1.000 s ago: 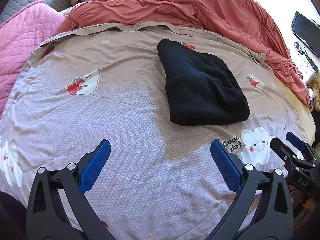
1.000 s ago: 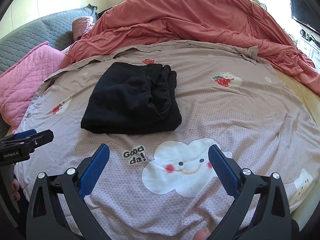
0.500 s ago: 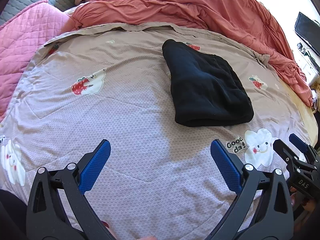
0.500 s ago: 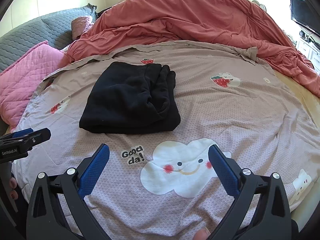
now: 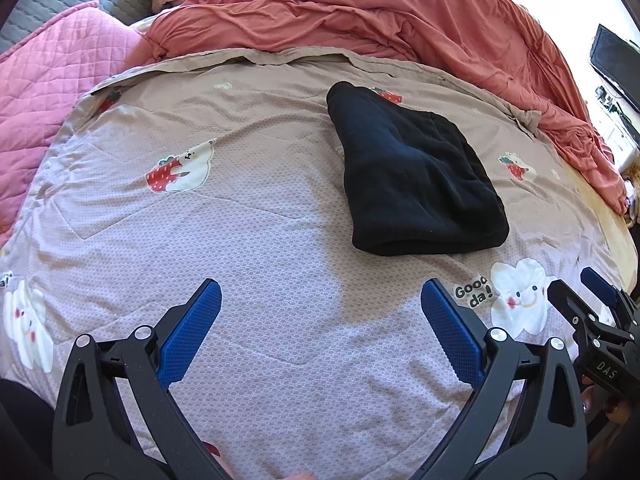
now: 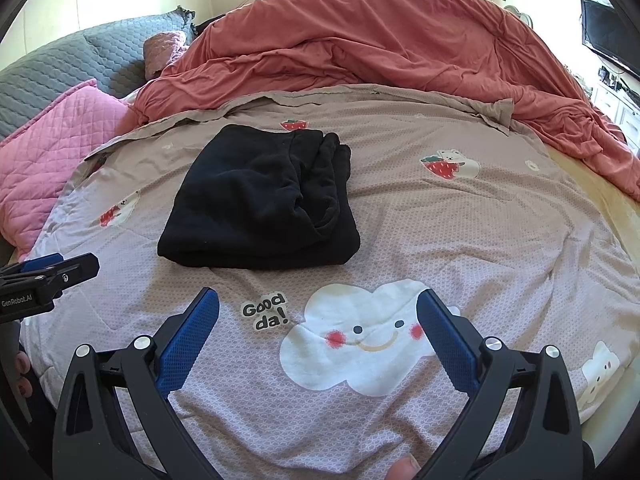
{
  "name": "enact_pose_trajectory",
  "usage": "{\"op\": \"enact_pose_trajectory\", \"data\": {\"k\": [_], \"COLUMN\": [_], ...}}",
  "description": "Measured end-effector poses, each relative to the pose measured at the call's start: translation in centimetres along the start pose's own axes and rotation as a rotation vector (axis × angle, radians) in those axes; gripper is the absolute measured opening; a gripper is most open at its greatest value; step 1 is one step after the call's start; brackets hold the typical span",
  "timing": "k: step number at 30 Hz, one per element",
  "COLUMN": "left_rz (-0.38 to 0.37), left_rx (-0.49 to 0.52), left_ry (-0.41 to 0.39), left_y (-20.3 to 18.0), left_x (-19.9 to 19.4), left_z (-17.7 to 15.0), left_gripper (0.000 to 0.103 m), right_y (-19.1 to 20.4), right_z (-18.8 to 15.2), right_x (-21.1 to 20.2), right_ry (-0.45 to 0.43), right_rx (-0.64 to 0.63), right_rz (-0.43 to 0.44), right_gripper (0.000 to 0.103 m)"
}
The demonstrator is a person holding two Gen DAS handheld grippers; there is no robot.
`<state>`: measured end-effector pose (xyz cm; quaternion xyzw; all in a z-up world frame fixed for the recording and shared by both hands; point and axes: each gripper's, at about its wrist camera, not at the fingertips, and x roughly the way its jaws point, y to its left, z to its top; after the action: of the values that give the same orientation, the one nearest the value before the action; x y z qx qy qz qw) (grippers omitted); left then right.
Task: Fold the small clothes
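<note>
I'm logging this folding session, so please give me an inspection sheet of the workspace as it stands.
Surface: mauve printed quilt spread on a bed, lightly wrinkled.
Job's things: one black garment lying folded on the quilt, touched by neither gripper.
Clutter: salmon duvet bunched behind; pink quilted pillow and grey quilted cushion at the left.
Grippers: left gripper open, empty; right gripper open, empty; both short of the garment.
Cables: nothing seen.
Surroundings: dark screen at the right; bright window behind.

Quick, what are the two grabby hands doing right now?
Left hand-held gripper: open, holding nothing, above the quilt.
Right hand-held gripper: open, holding nothing, short of the folded black garment.
</note>
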<state>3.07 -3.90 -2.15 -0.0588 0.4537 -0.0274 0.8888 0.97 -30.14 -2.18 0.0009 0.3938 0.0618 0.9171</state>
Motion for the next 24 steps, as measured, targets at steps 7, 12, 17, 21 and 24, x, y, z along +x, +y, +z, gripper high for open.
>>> {"op": "enact_pose_trajectory", "data": {"k": [7,12,17,21,24], "left_rz": [0.003,0.006,0.01,0.016,0.017], "left_rx": [0.002,0.006,0.007,0.005,0.004], "left_ry": [-0.001,0.002,-0.002,-0.006,-0.003], "left_y": [0.09,0.01,0.03,0.05,0.13], "left_x": [-0.14,-0.15,-0.17,-0.12,-0.05], "left_z": [0.0,-0.06,-0.08,-0.01,0.0], "left_gripper": [0.094,0.094,0.094,0.094,0.094], "right_y": [0.05,0.12,0.07,0.14,0.13], "right_z": [0.08,0.06,0.08,0.05,0.04], "right_x": [-0.07,-0.05,-0.05,-0.06,-0.04], "right_ry": [-0.003,-0.002,-0.003,-0.003,-0.002], "right_rx": [-0.003,0.0,-0.003,-0.001,-0.001], "right_rz": [-0.002,-0.003,-0.003,-0.003,-0.003], "right_gripper": [0.099,0.099,0.099,0.099,0.099]}}
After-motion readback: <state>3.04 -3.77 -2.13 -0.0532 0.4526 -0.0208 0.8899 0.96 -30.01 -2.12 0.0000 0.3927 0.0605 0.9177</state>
